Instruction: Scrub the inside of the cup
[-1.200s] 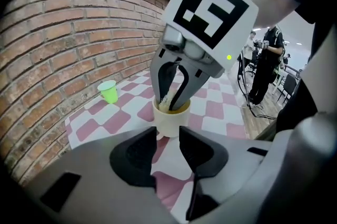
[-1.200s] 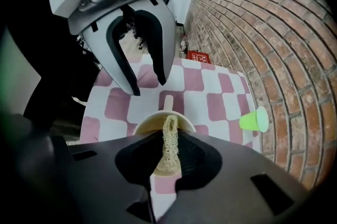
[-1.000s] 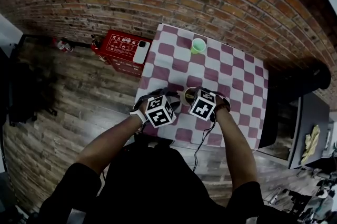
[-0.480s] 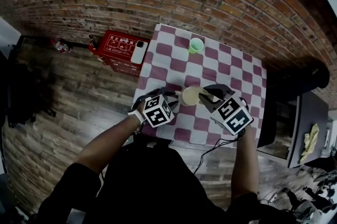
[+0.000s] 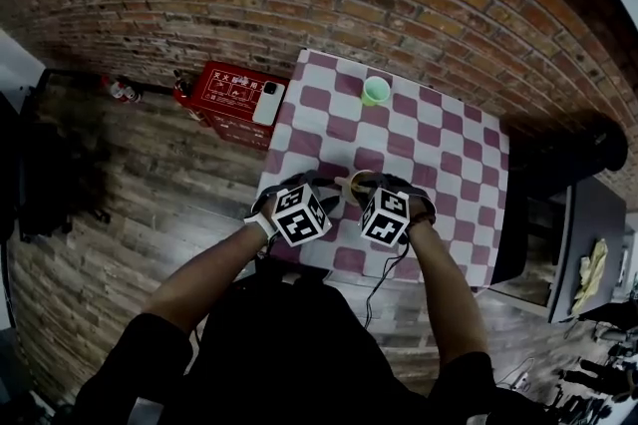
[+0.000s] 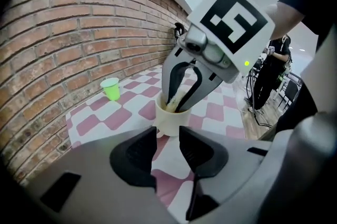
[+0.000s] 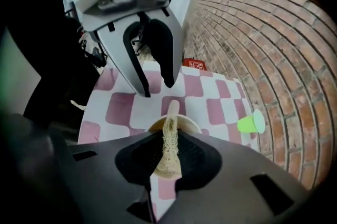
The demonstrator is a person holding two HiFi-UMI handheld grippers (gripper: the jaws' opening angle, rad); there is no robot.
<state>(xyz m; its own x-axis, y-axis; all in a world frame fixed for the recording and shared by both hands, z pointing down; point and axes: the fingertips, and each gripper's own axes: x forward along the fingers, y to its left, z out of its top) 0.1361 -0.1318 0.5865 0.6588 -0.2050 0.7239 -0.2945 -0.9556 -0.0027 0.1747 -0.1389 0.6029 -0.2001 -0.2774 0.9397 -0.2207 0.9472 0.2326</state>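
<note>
- Two grippers are seen at the near edge of a pink-and-white checkered table (image 5: 439, 154), with a cream mug (image 5: 357, 182) stood upright between them, mouth up.
- The mug's handle (image 7: 171, 107) is pointed left, toward the left gripper (image 6: 167, 136), whose jaws are held apart with nothing gripped, just short of the handle.
- The right gripper (image 7: 169, 157) is clamped on a loofah scrubber (image 7: 169, 136), whose long axis is run steeply downward along the jaws into the mug.
- A green cup (image 5: 376, 89) is stood well apart, at the table's far side.
</note>
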